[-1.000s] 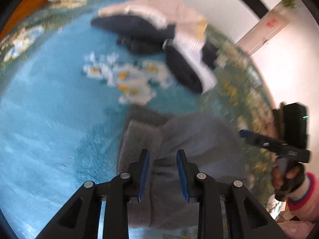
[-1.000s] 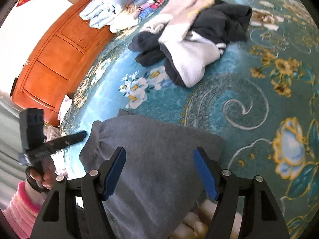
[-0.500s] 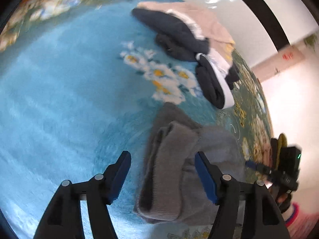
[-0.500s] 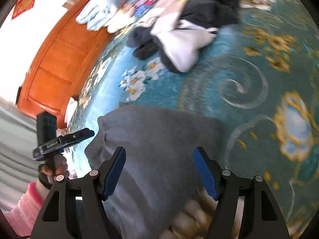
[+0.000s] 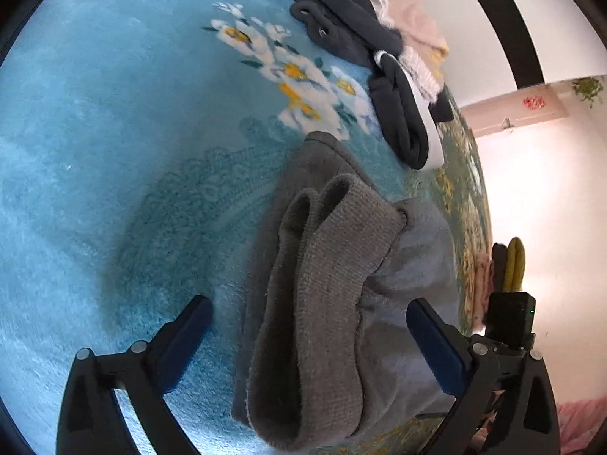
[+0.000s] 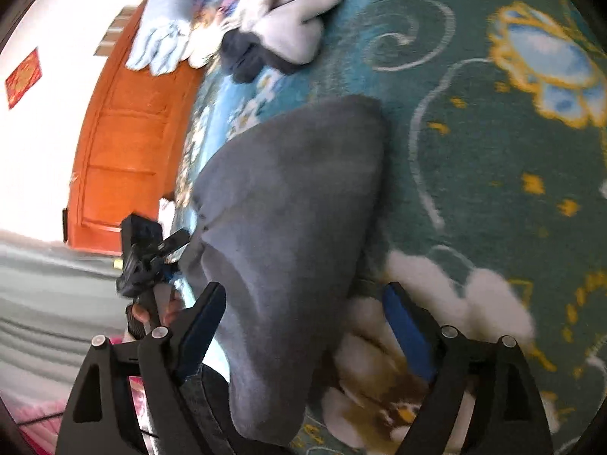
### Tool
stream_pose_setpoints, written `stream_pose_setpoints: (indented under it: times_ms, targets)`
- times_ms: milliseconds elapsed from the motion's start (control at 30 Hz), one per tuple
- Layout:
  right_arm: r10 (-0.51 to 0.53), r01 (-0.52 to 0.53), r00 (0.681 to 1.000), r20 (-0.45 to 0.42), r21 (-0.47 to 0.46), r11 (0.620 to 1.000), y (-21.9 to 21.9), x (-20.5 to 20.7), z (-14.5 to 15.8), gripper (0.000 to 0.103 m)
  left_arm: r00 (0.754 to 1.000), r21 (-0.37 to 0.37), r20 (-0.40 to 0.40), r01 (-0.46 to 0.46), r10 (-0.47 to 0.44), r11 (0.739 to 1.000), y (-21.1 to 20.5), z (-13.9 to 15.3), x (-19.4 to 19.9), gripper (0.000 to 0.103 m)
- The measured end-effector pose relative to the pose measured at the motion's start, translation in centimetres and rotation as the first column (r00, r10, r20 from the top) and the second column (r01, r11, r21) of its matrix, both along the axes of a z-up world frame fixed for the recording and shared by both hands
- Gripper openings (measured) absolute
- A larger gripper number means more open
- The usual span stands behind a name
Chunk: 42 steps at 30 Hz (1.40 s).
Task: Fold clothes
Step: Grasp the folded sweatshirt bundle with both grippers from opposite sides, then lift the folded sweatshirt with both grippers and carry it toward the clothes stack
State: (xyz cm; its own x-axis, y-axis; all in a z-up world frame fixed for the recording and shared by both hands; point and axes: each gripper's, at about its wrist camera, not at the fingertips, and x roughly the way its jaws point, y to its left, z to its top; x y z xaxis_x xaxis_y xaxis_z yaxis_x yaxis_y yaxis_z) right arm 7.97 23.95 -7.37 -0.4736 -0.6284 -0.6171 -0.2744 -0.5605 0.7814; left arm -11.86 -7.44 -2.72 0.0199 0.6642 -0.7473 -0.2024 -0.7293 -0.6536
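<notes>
Both grippers, left gripper (image 5: 307,345) and right gripper (image 6: 303,326), hover wide-fingered and empty over the bundled grey garment (image 5: 341,284) mid-frame, seemingly ready to regrasp.

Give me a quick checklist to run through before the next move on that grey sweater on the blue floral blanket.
1. Left hand-held gripper open: ok, jaws spread wide.
2. Right hand-held gripper open: ok, jaws wide apart.
3. Grey knit sweater free of both grippers: ok, neither pinches it.
4. Ribbed hem lying flat: not ok, it is bunched in rolled layers.
5. Fold even along the far edge: cannot tell, the right wrist view is blurred.
6. Dark and pink clothes pile apart from the sweater: ok, blue floral blanket shows between them.
</notes>
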Motion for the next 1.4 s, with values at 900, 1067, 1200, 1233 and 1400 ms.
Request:
stream_pose_setpoints:
  times_ms: [900, 1067, 1200, 1233, 1400]
  targets:
    - [-0.05, 0.051, 0.998, 0.03, -0.048, 0.998, -1.3, -1.4, -1.1, 0.031, 0.999, 0.002, -0.048, -0.015, 0.015, 1.0, 0.3, 0.3, 1.2, 0.032]
    - [-0.057, 0.058, 0.998, 0.031, -0.032, 0.998, -1.3, -1.4, 0.0, 0.023, 0.993, -0.1, -0.117, 0.014, -0.025, 0.995, 1.1, 2.8, 2.2, 0.029]
    - [-0.04, 0.04, 0.999, 0.002, -0.011, 0.999, -1.5, -1.9, 2.1, 0.022, 0.983, -0.204, -0.16, 0.059, -0.093, 0.977, 2.4, 5.4, 3.2, 0.028]
    - [-0.036, 0.036, 0.999, -0.011, -0.01, 0.999, -1.5, -1.8, 2.8, 0.022, 0.979, -0.218, -0.176, 0.061, -0.101, 0.974, 2.5, 6.3, 3.5, 0.028]
    - [-0.017, 0.017, 0.997, -0.075, -0.006, 1.0, -1.5, -1.6, 6.2, 0.021, 0.964, -0.244, -0.25, 0.028, -0.091, 0.969, 2.5, 11.5, 5.3, 0.028]
